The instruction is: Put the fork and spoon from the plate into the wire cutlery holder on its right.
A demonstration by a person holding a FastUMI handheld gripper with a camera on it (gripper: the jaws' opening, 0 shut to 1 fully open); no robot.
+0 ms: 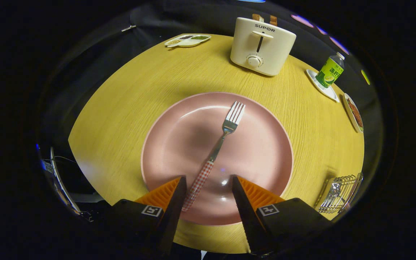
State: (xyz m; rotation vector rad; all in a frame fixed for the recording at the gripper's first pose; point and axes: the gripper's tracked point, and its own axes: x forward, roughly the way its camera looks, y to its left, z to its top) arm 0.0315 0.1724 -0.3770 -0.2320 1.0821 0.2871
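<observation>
Hovering over plate point(265, 151), gripper point(208, 187) spread wide, fork point(213, 155) handle btwn fingers. Spoon apparently already in holder point(339, 195), lower right. Next: descend, clamp handle.

Round yellow wood-grain table point(128, 108) under me. Cream toaster point(262, 47) at its far edge, two slices up in the slots. Divided snack dish point(187, 39) at far left edge. Green-labelled bottle point(330, 71) upright on white saucer point(324, 89), right edge; small food plate point(354, 112) just beside it.
</observation>
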